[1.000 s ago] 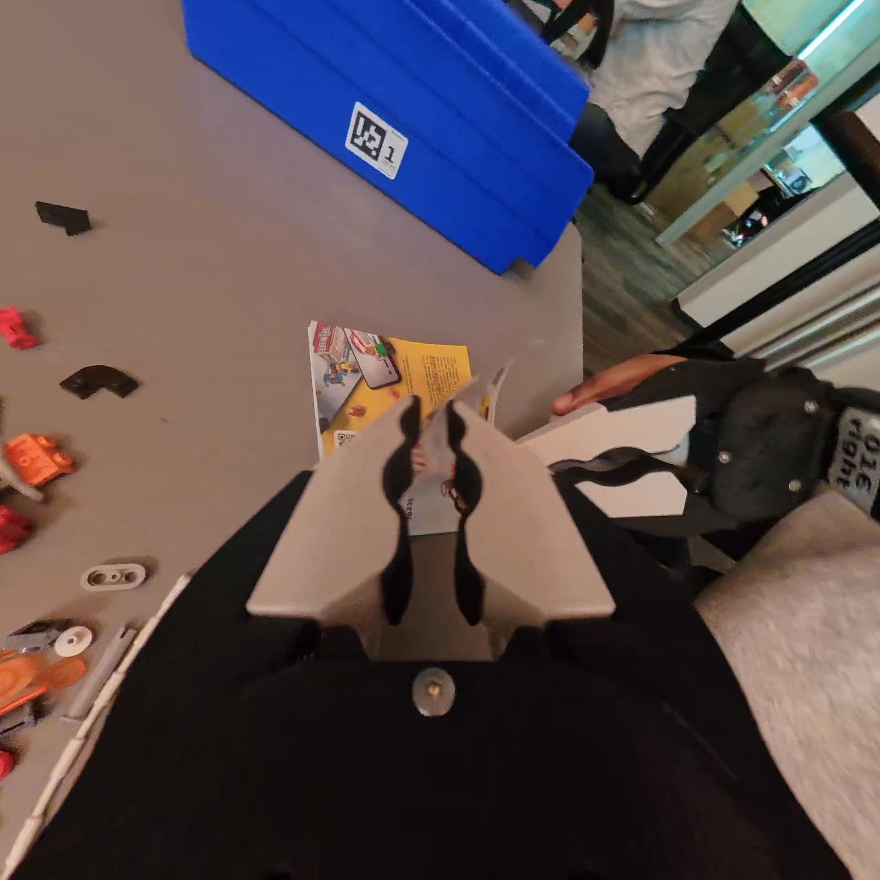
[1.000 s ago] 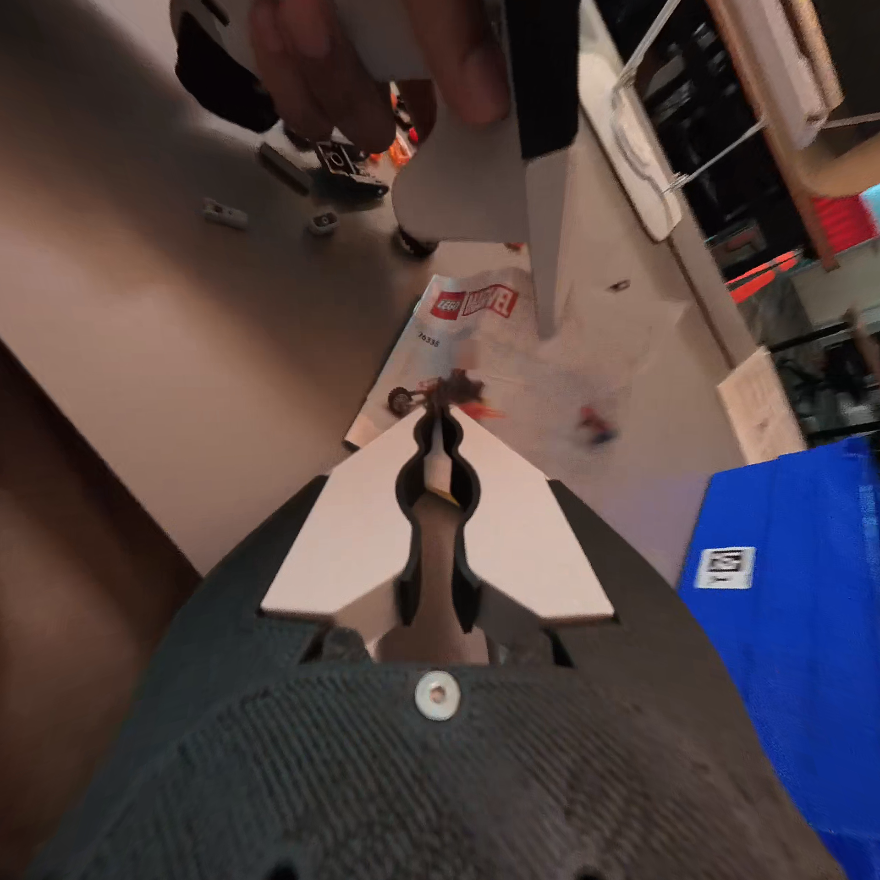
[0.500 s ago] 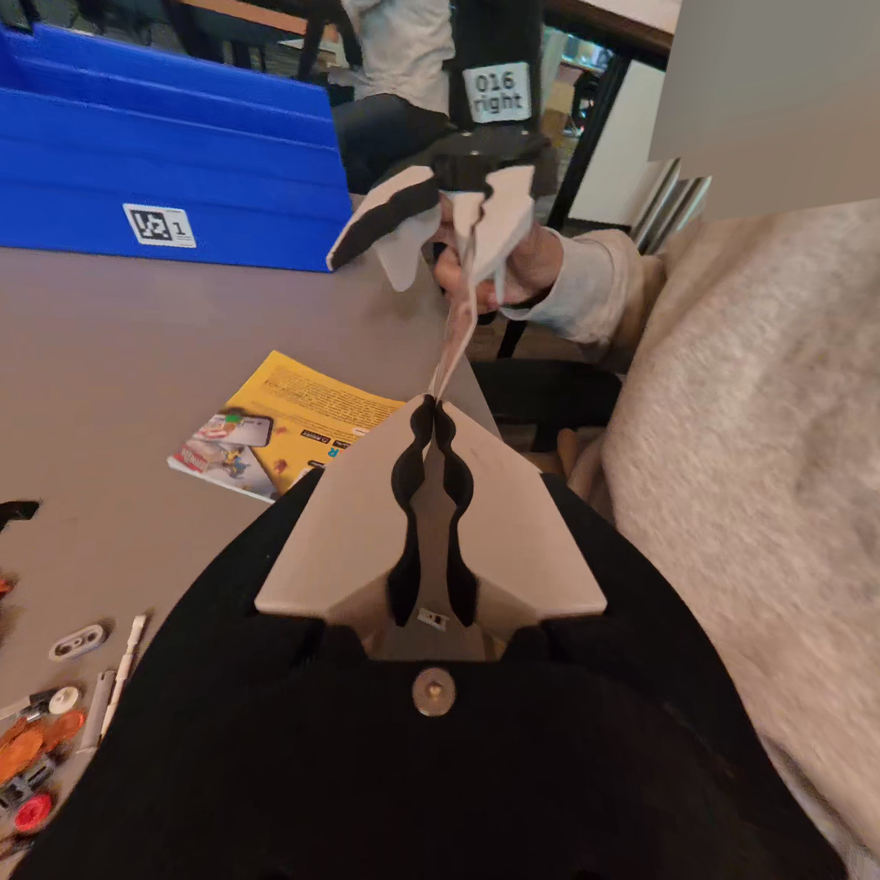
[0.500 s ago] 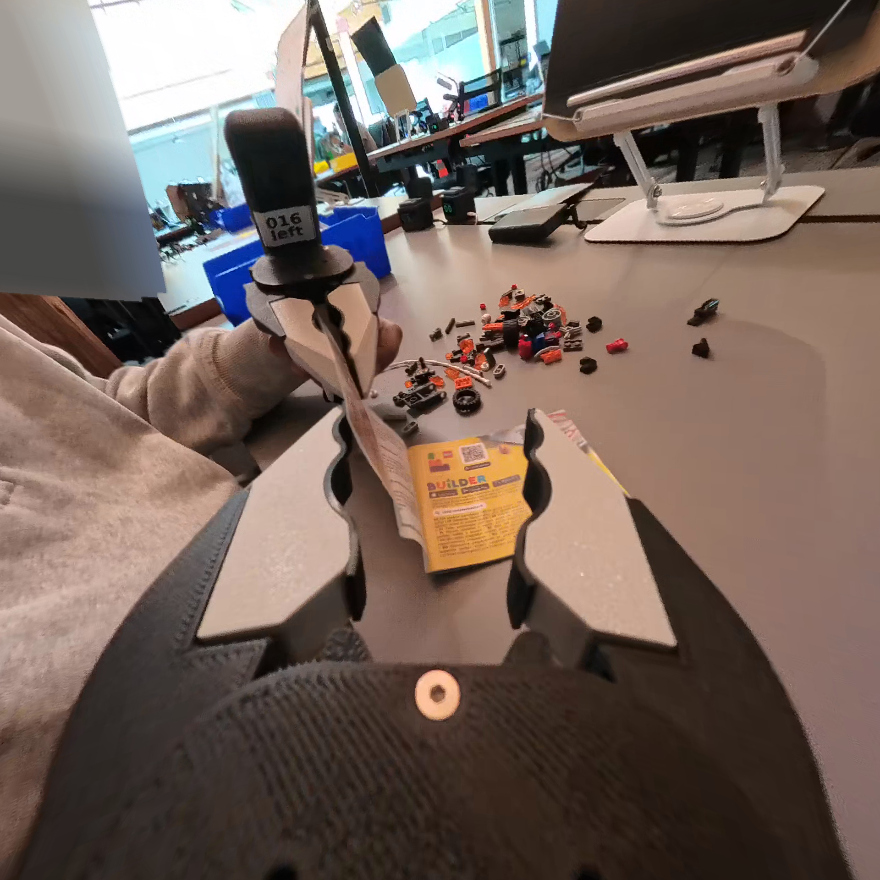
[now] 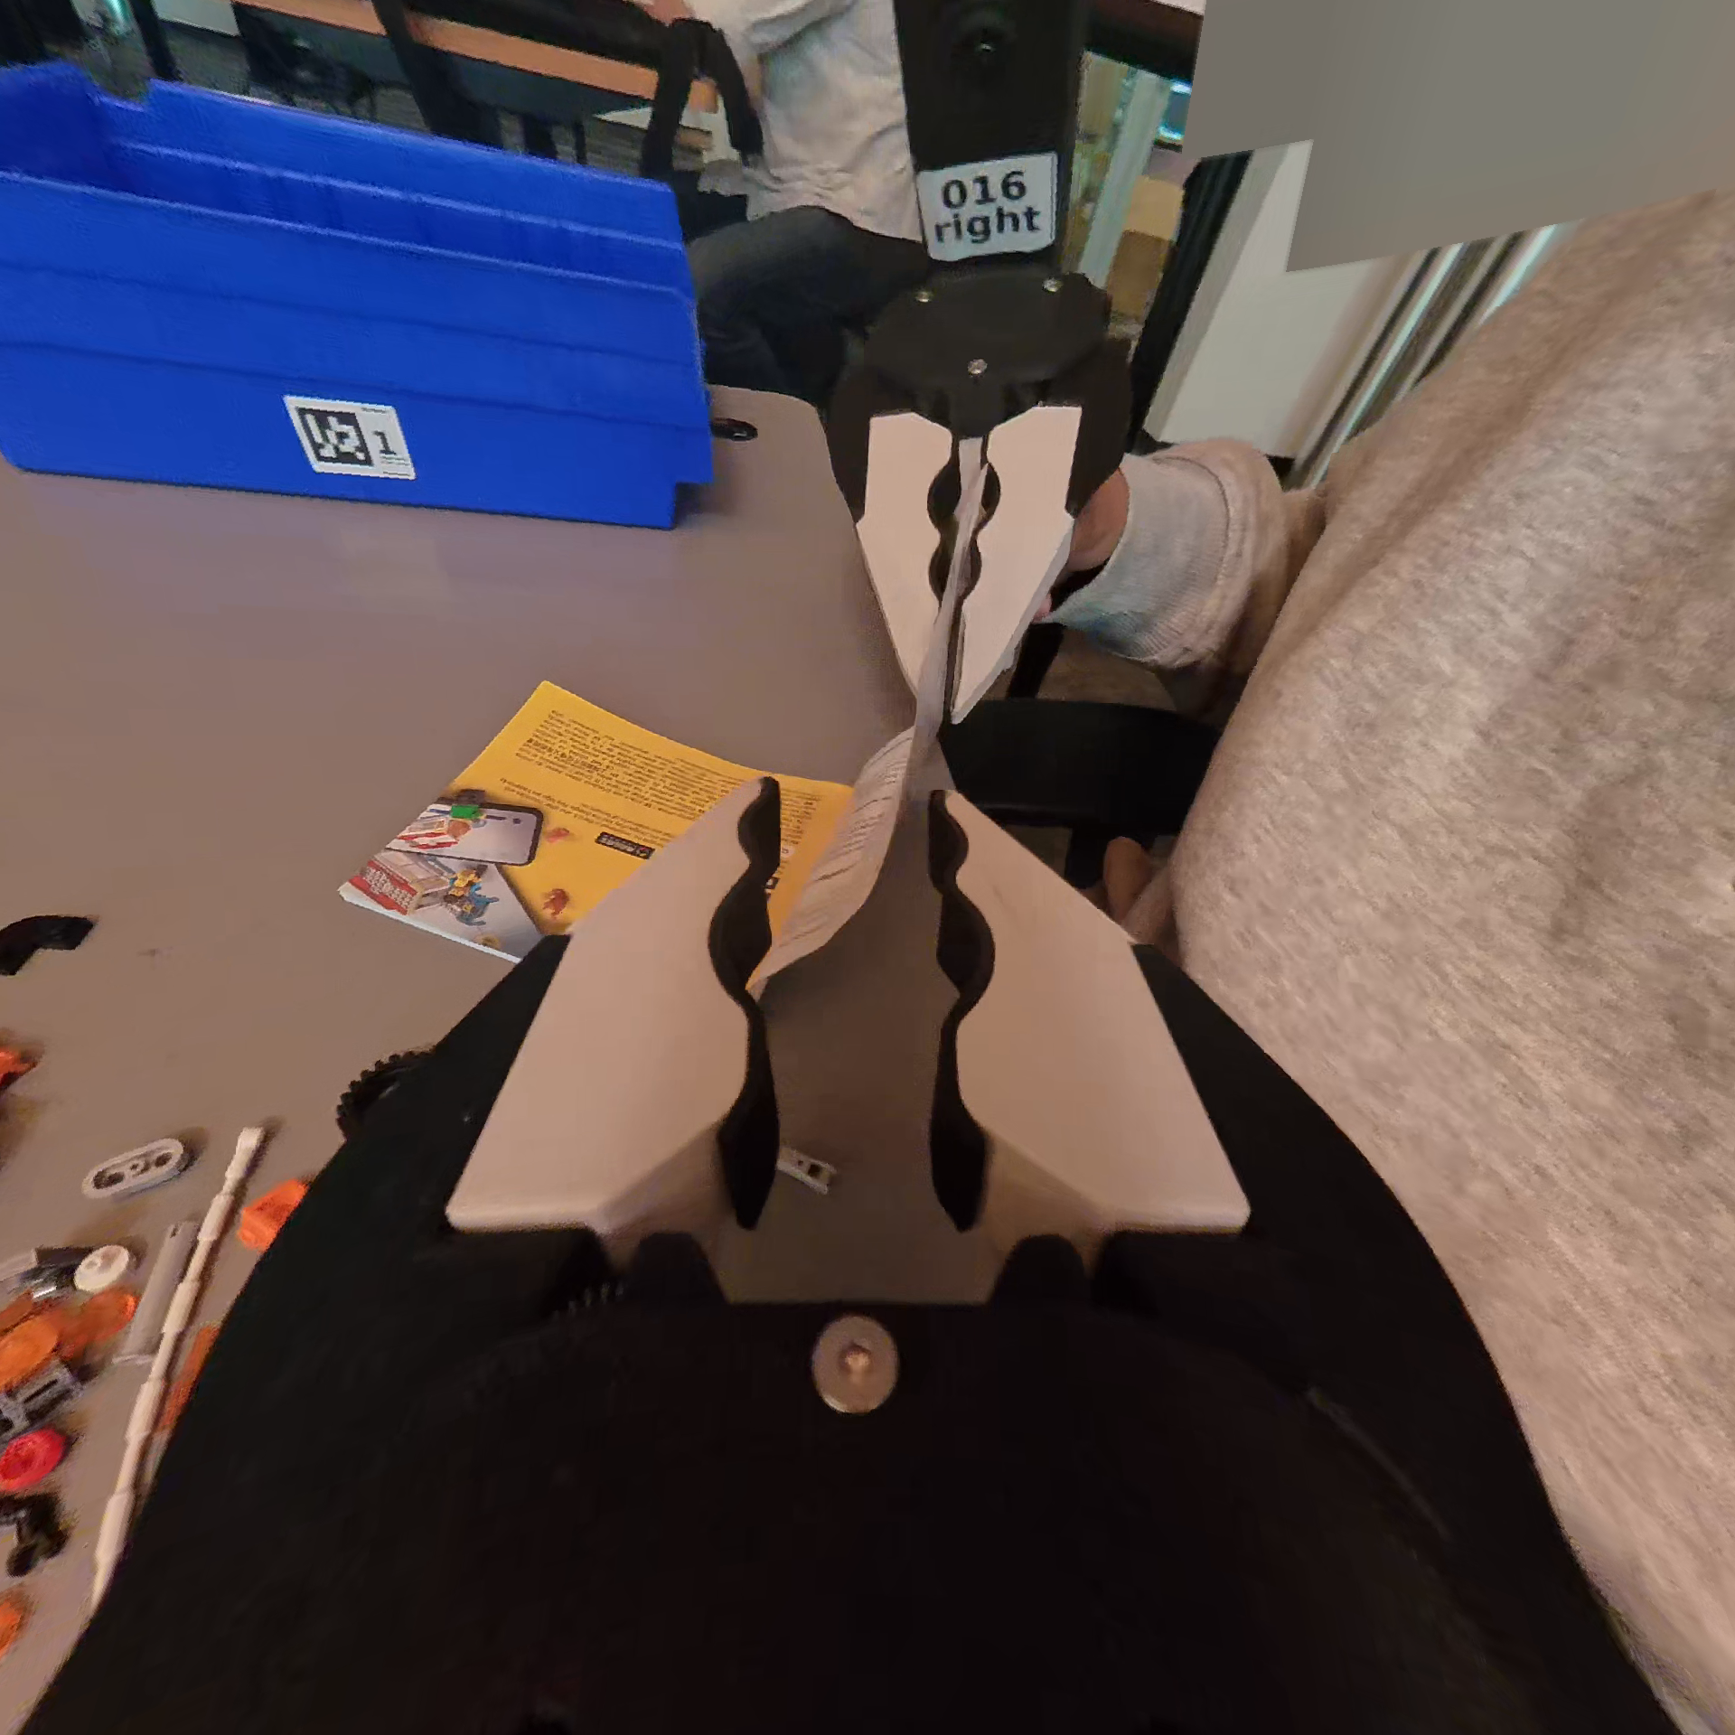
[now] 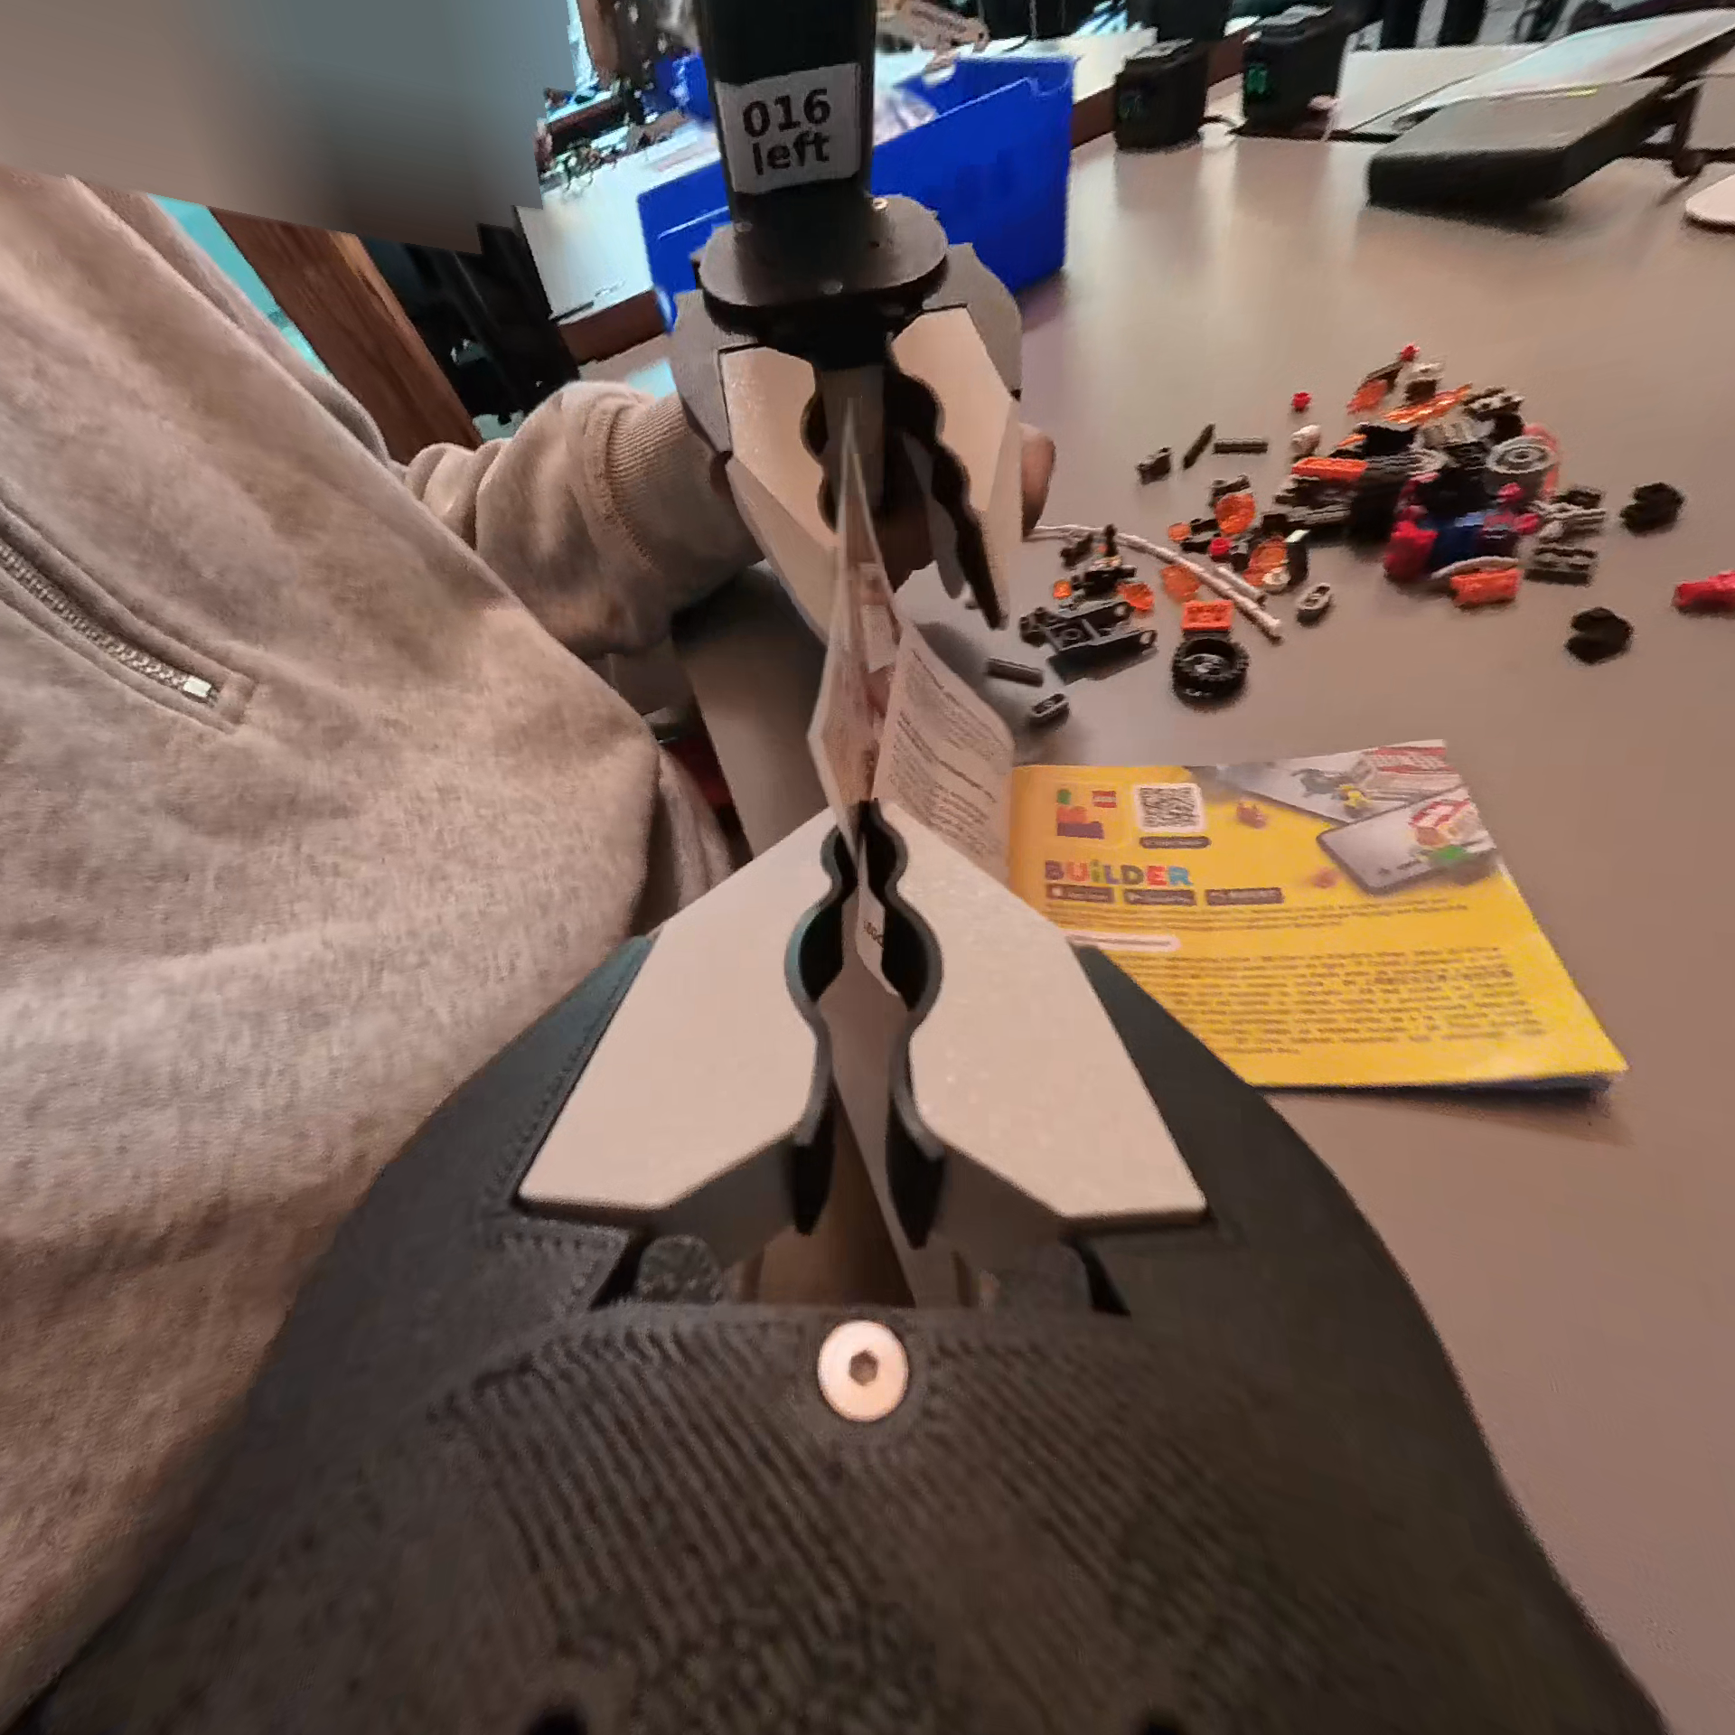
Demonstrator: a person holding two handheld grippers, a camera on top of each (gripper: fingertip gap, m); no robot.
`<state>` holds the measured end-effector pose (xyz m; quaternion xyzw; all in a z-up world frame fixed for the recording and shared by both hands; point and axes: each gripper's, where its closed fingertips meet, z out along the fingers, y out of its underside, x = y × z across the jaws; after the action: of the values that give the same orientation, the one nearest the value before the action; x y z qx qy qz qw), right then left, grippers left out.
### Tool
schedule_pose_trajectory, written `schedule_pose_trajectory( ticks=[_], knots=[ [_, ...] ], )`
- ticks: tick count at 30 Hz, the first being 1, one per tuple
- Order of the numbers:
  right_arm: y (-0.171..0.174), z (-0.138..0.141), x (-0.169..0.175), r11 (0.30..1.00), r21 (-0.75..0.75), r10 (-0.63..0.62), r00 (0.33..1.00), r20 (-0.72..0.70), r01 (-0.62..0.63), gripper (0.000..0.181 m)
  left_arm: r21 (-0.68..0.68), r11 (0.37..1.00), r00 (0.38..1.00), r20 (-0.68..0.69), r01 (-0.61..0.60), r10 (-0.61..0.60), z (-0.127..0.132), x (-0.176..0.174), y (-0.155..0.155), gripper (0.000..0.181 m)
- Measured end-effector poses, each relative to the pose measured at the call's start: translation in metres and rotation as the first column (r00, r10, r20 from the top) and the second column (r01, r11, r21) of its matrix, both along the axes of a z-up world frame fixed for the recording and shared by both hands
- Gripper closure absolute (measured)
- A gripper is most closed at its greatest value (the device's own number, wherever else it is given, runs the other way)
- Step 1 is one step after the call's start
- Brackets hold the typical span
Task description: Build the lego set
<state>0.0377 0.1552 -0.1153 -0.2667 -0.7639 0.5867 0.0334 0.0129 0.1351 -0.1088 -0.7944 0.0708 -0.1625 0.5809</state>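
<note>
The instruction booklet lies open on the grey table, its yellow page [image 5: 601, 798] [image 6: 1296, 939] flat. One white leaf [image 5: 845, 864] [image 6: 929, 751] stands up from it at the near table edge. My right gripper [image 6: 864, 817] is shut on that leaf's edge; it also shows in the left wrist view [image 5: 948, 704], pointing down. My left gripper [image 5: 854, 793] is open, with the leaf passing loosely between its jaws; it also shows in the right wrist view [image 6: 901, 582]. Loose orange, black and red lego pieces [image 6: 1408, 498] [image 5: 56, 1333] lie in a pile beyond the booklet.
A blue bin [image 5: 376, 310] with a square marker stands at the back of the table [image 5: 282, 657]. A black tyre [image 6: 1209, 668] and a white rod [image 5: 178, 1314] lie near the pile. The person's grey sweater [image 5: 1455, 845] fills the side by the table edge. Tip to tip, the grippers are about 4 cm apart.
My left gripper has opened and let go of the leaf. My right gripper, open half a second ago, has shut on the leaf. Both have drawn closer together.
</note>
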Motion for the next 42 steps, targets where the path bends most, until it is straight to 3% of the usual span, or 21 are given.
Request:
schedule_pose_trajectory(
  ticks=[2,6,10,13,15,17,20,24,26,29,38,42],
  knots=[
    [-0.013,0.0,0.01,0.998,0.005,0.063,0.998,0.0,-0.063,0.178,0.007,1.0,0.998,-0.061,-0.018,0.018,-0.003,0.004,-0.001,0.152],
    [-0.04,-0.007,0.036,0.972,-0.008,0.236,0.968,0.089,-0.236,0.147,-0.016,1.0,0.99,-0.138,0.005,-0.008,-0.009,0.018,-0.008,0.169],
    [-0.036,0.013,0.031,0.965,-0.128,0.241,0.967,0.083,-0.229,0.133,-0.059,0.996,0.989,-0.128,0.062,-0.069,-0.009,0.03,-0.017,0.181],
    [-0.021,0.037,0.016,0.956,-0.25,0.175,0.983,0.061,-0.154,0.129,-0.07,0.995,0.985,-0.151,0.075,-0.084,-0.008,0.033,-0.022,0.181],
    [-0.008,0.035,-0.003,0.973,-0.229,0.056,0.996,0.064,-0.041,0.13,-0.093,0.992,0.982,-0.158,0.089,-0.103,-0.011,0.036,-0.026,0.181],
    [0.009,0.016,-0.027,0.987,-0.108,-0.111,0.991,0.076,0.119,0.132,-0.121,0.988,0.98,-0.164,0.096,-0.115,-0.015,0.039,-0.03,0.181],
    [0.03,-0.021,-0.047,0.952,0.133,-0.287,0.956,0.063,0.277,0.124,-0.167,0.981,0.979,-0.162,0.096,-0.123,-0.021,0.041,-0.036,0.178],
    [0.039,-0.052,-0.055,0.882,0.323,-0.367,0.93,0.017,0.342,0.11,-0.195,0.977,0.987,-0.117,0.088,-0.113,-0.023,0.043,-0.042,0.164],
    [0.04,-0.062,-0.058,0.853,0.383,-0.383,0.924,-0.002,0.354,0.106,-0.201,0.976,0.987,-0.116,0.089,-0.113,-0.025,0.044,-0.044,0.166],
    [0.043,-0.073,-0.06,0.808,0.466,-0.389,0.92,-0.037,0.36,0.107,-0.224,0.97,0.986,-0.111,0.095,-0.123,-0.03,0.047,-0.046,0.171],
    [0.038,-0.074,-0.058,0.773,0.507,-0.439,0.898,-0.003,0.38,0.113,-0.238,0.968,0.99,-0.089,0.084,-0.108,-0.036,0.049,-0.047,0.175],
    [0.025,-0.073,-0.052,0.799,0.497,-0.393,0.92,0.003,0.339,0.143,-0.237,0.969,0.99,-0.097,0.073,-0.098,-0.035,0.048,-0.046,0.175]
  ],
)
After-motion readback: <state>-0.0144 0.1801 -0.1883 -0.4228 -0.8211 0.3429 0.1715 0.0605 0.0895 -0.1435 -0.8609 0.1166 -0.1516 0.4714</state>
